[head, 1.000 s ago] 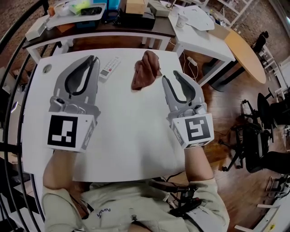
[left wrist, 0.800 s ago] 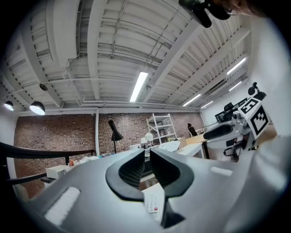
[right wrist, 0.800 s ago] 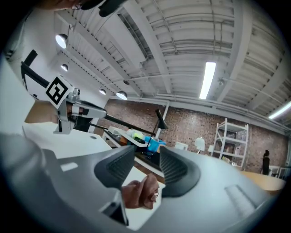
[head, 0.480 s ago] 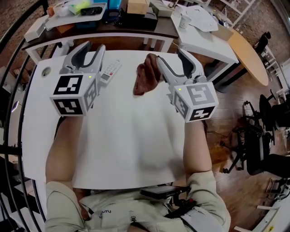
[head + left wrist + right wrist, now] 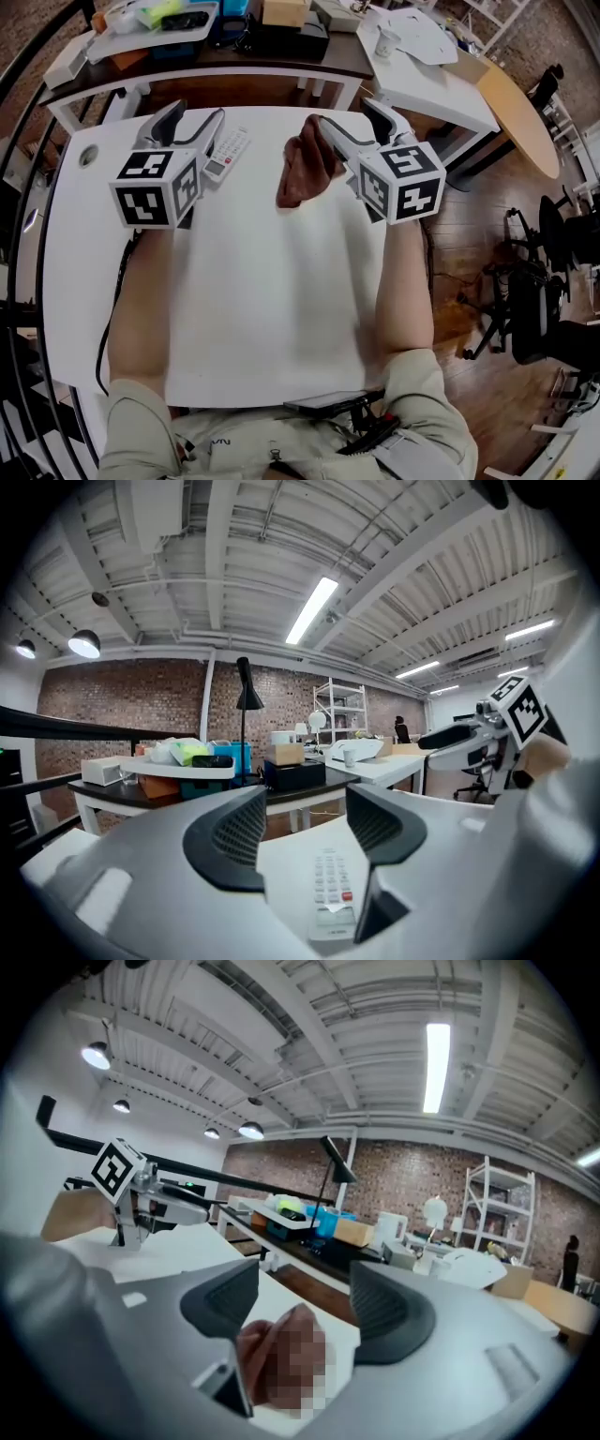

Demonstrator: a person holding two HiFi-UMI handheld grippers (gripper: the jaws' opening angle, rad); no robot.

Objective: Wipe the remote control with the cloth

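Wiping has not begun, to judge by how things lie on the smooth white table [image 5: 262, 281]. The left gripper [image 5: 197, 117] has just been opening; its spread jaws frame the flat white plastic remote [image 5: 228, 150] without gripping it. The right gripper [image 5: 342, 117], also just opening, straddles the crumpled, soft brown cloth [image 5: 302, 169] unpinched. Both pickups and the wipe remain

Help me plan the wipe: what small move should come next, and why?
Probably ease the right tool down and close it on the cloth. Both tools' jaws have just been opening and press on nothing. The cloth lies in the right tool's gap, and the remote control lies in the gap of the left tool, both on the table.
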